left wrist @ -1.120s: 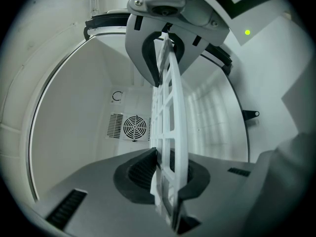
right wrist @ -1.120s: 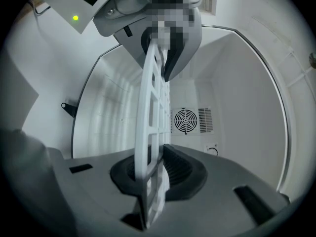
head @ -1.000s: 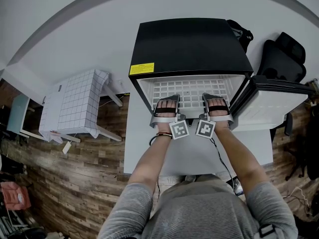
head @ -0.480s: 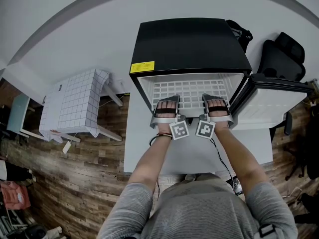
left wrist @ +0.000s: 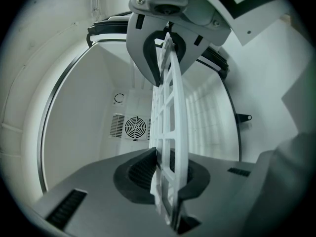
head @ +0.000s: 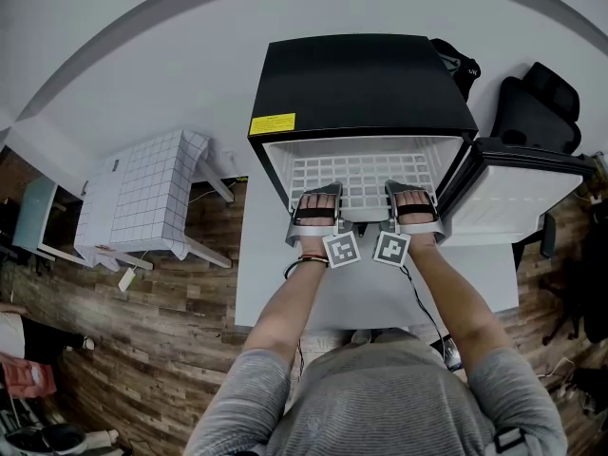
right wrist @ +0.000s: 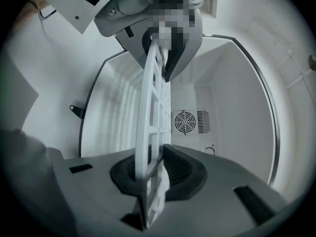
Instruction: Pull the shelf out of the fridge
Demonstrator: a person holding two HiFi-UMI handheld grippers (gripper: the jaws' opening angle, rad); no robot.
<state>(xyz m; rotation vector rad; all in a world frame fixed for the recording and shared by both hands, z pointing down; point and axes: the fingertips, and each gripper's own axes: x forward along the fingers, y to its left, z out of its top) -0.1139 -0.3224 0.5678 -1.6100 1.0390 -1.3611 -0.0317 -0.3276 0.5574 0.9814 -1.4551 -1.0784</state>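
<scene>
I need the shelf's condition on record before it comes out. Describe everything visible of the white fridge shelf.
The shelf is a white grid of square openings with a solid rim, and it looks like plastic. It lies flat inside the open black fridge, spanning the white cavity from side to side. The left gripper and the right gripper each clamp its front edge, with their fingers pressing on both faces. Nothing else shows on it.

A white wall (head: 114,46) is seen across the top of the frame. Dark plank floor (head: 142,350) is spread over the left and lower parts. A gridded cloth (head: 142,193) is draped at centre left, and a black chair (head: 537,112) is placed at upper right.
</scene>
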